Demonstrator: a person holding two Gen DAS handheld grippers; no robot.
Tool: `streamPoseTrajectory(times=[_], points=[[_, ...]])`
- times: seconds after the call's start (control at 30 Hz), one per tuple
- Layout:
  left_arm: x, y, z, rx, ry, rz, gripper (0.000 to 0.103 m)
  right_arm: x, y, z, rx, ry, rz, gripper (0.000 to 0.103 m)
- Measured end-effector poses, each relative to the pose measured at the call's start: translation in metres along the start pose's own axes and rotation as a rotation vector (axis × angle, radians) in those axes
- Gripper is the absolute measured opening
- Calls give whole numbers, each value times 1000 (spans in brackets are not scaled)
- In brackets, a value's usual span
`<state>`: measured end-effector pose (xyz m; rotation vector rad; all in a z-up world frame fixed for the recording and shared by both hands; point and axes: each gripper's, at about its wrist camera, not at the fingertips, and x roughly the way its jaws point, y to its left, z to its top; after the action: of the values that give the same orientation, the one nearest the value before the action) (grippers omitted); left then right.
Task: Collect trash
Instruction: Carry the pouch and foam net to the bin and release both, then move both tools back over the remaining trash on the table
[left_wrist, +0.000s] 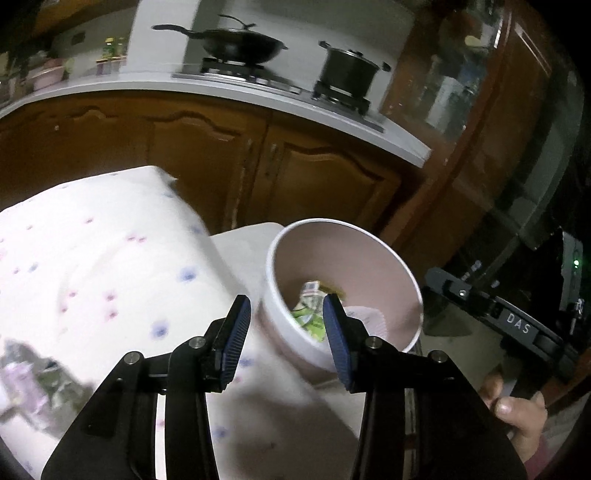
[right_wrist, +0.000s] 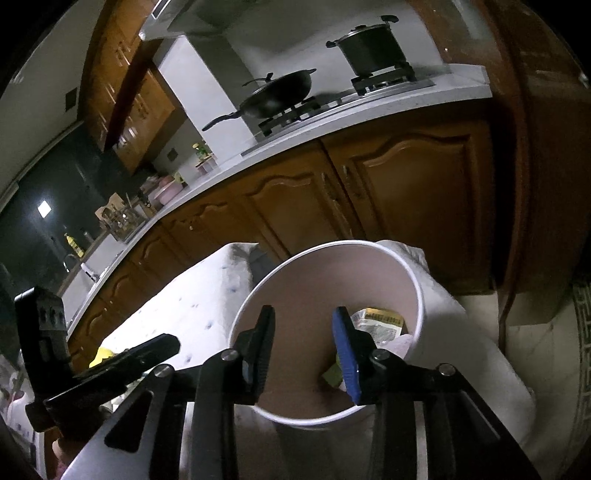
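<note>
A white round bin (left_wrist: 295, 343) with a pink inside stands beside the table; it also shows in the right wrist view (right_wrist: 417, 291). Inside lie a green and white wrapper (left_wrist: 308, 312), white paper (left_wrist: 364, 317) and a yellow printed packet (right_wrist: 382, 323). My left gripper (left_wrist: 286, 334) is open and empty, hovering over the bin's near rim. My right gripper (right_wrist: 304, 350) is open and empty above the bin's mouth. A crumpled purple and grey wrapper (left_wrist: 27, 384) lies on the tablecloth at the left. The right gripper's body (left_wrist: 517, 325) shows at the right of the left wrist view.
The table wears a white cloth with small pink and blue flowers (left_wrist: 103, 266). Wooden kitchen cabinets (left_wrist: 280, 170) stand behind, with a wok (left_wrist: 236, 44) and a pot (left_wrist: 349, 70) on the stove. A yellow item (right_wrist: 101, 354) lies on the table.
</note>
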<state>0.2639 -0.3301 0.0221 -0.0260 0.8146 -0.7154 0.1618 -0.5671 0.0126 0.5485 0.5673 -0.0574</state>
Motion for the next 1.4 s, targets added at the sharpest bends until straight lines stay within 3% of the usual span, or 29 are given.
streamPoseTrajectory(times=[0.03, 0.17, 0.23, 0.3, 0.37, 0.97, 1.4], points=[[-4, 3, -2, -7, -5, 4, 43, -2, 3, -2, -3, 0, -4, 40], [-32, 24, -12, -49, -41, 42, 56, -11, 15, -11, -6, -26, 5, 79], [-47, 36, -19, -70, -57, 68, 61, -17, 23, -17, -9, -48, 17, 86], [-63, 49, -27, -96, -78, 91, 73, -21, 31, -21, -14, -53, 35, 87], [-77, 60, -33, -117, -94, 114, 76, -23, 43, -27, -23, -49, 51, 90], [-163, 152, -100, -291, -134, 266, 77, -2, 131, -83, -115, 73, 180, 92], [-199, 204, -112, -346, -159, 347, 77, 20, 184, -107, -184, 133, 237, 92]])
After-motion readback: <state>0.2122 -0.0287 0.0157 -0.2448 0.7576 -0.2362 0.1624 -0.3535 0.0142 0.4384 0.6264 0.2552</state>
